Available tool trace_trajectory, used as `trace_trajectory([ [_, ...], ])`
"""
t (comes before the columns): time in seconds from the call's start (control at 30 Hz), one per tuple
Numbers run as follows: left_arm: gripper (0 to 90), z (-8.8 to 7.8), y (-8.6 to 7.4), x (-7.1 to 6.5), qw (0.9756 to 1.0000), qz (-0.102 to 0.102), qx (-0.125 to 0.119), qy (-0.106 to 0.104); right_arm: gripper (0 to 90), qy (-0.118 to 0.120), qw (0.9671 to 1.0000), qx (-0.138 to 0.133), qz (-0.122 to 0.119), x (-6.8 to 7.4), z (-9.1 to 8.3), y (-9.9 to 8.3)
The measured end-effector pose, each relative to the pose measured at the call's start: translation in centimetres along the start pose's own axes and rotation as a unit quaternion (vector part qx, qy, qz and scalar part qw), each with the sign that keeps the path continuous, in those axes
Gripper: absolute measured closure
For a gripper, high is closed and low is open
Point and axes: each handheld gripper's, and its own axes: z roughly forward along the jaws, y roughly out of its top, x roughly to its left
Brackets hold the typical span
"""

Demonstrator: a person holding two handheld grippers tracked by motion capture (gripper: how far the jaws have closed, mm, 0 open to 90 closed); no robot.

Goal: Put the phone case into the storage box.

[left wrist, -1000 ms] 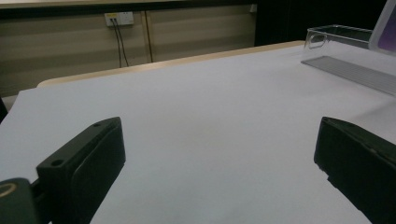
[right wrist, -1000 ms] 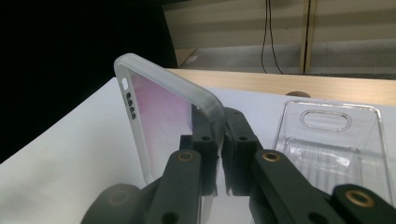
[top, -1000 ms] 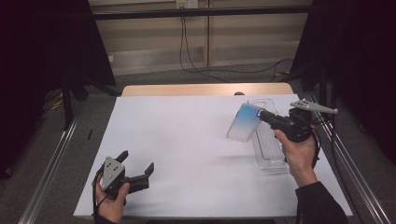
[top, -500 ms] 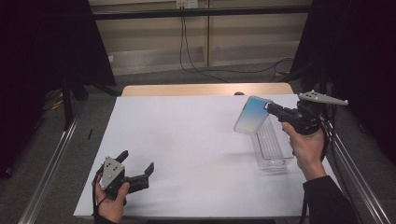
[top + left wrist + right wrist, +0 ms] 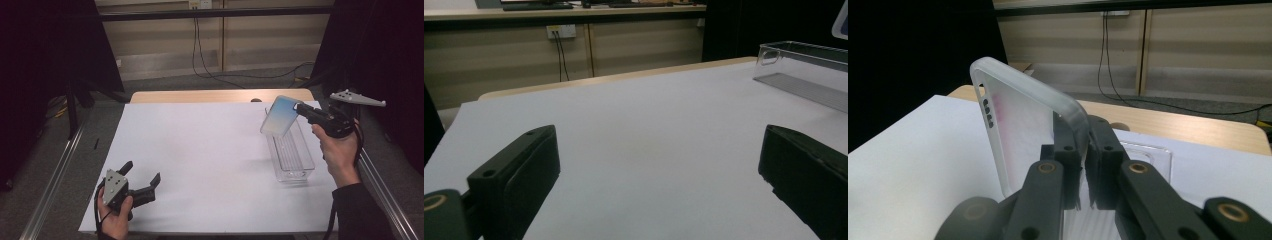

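A translucent phone case [image 5: 279,116] with a blue tint hangs in the air at the right, over the far end of a clear plastic bin [image 5: 295,165]. My right gripper [image 5: 300,108] is shut on one edge of it; in the right gripper view the case [image 5: 1018,125] stands on edge, pinched between the two black jaws of that gripper [image 5: 1083,150]. My left gripper [image 5: 142,180] rests low at the near left of the white table [image 5: 200,150], held in a hand, jaws wide apart and nothing between them. The left gripper view has the bin [image 5: 804,70] at its far right.
The white sheet covers a wooden table whose far edge [image 5: 220,96] shows bare wood. Metal rails [image 5: 55,175] run along both sides. Cables [image 5: 200,60] hang down the back wall. Dark curtains stand left and right.
My right hand has lifted the phone case up and a little to the right, above the bin. The left hand has stayed where it was.
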Motion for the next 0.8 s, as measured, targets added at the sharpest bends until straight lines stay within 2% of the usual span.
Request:
trace_trajectory([
  [0.1, 1.9, -0.4, -0.3, 0.2, 0.9999, -0.003, -0.006, 0.01, 85.0, -0.011, 0.9999, -0.003, -0.001, -0.6, 0.1, 0.3],
  [0.17, 1.3, -0.3, -0.5, 0.3, 0.9999, -0.01, -0.004, 0.009, 84.9, -0.013, 0.9999, -0.005, -0.004, -0.8, 0.1, 0.5],
  [0.2, 1.3, -0.2, -0.6, 0.3, 0.9999, -0.013, -0.002, 0.005, 84.9, -0.017, 0.9998, -0.004, -0.005, -0.9, 0.1, 0.6],
  [0.33, 1.1, 0.0, -0.5, 0.0, 1.0, -0.002, 0.004, -0.003, 84.9, -0.025, 0.9996, -0.001, -0.01, -1.6, 0.4, 1.0],
  [0.6, 1.1, 0.2, -0.5, -0.1, 0.9999, 0.001, 0.0, -0.015, 84.9, -0.049, 0.9987, 0.007, -0.012, -2.9, 1.4, 1.2],
  [0.7, 1.3, 0.3, -0.5, -0.1, 0.9998, -0.002, 0.001, -0.02, 84.9, -0.055, 0.9982, 0.006, -0.022, -3.2, 1.7, 1.1],
  [0.8, 1.6, 0.3, -0.5, 0.0, 0.9997, -0.003, 0.004, -0.022, 84.9, -0.05, 0.9983, 0.006, -0.028, -3.5, 1.9, 1.0],
])
